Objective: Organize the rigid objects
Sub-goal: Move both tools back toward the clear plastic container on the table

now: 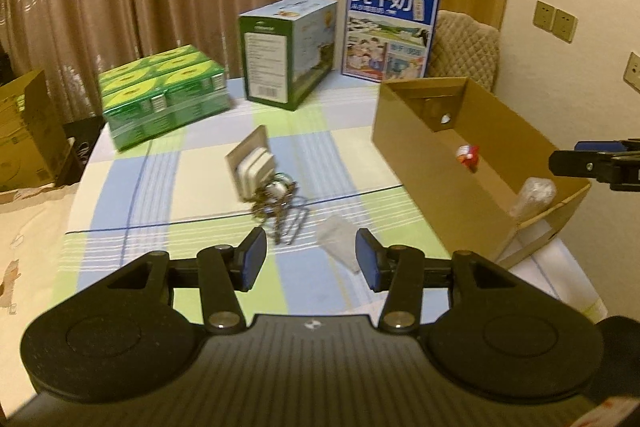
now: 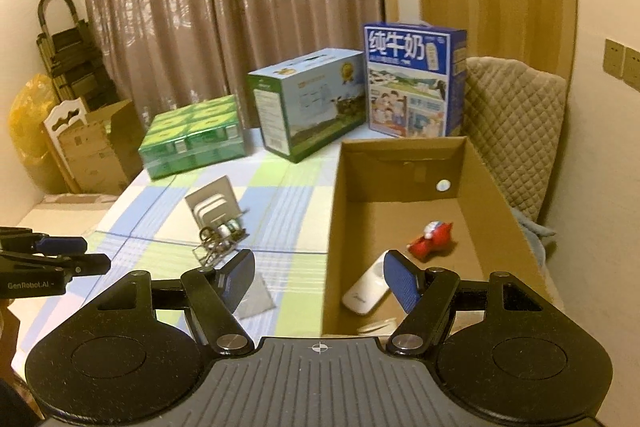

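Left gripper fingers apart, empty, near the stiff wire rack beside the cardboard box; grip its light frame.

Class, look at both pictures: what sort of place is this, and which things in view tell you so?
Probably a room in a home, likely a dining area: a table with a checked tablecloth, long curtains behind it, and a quilted chair at the wall.
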{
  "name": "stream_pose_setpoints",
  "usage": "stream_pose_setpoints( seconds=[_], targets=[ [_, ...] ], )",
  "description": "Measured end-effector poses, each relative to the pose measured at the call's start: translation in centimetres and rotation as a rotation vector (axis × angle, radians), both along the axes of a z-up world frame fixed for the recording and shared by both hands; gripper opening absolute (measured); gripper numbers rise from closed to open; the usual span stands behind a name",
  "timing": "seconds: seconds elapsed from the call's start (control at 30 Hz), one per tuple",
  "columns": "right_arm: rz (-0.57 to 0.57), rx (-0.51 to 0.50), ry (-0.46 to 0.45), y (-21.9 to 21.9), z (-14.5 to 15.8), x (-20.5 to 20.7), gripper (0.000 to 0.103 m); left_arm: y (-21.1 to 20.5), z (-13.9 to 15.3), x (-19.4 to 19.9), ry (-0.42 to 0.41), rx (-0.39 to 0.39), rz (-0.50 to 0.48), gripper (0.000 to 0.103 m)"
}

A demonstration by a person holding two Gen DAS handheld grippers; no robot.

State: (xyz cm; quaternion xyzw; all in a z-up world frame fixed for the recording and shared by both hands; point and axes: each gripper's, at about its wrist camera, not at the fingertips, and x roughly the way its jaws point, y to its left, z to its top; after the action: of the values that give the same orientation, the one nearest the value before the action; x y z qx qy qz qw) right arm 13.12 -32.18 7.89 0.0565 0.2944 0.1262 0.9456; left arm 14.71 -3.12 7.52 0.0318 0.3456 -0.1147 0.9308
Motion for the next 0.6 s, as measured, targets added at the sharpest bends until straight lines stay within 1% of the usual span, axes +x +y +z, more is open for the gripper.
stream_pose_setpoints(
  seconds=[0.33, 0.5, 0.6],
  targets=[
    [0.040, 0.019, 0.005, 2.5, -1.2, 0.7, 0.068, 3.8, -2.0, 0.3, 0.022, 0.023, 0.059, 0.045],
    [0.100, 0.022, -0.011, 4.8, -2.7, 1.1, 0.068, 4.9, -4.0, 1.2, 0.043, 0.035, 0.077, 0.045],
    [0.142, 0.010, -0.003, 6.5, -4.1, 1.7, 0.068, 5.3, -5.3, 2.0, 0.053, 0.037, 0.082, 0.046]
  ],
)
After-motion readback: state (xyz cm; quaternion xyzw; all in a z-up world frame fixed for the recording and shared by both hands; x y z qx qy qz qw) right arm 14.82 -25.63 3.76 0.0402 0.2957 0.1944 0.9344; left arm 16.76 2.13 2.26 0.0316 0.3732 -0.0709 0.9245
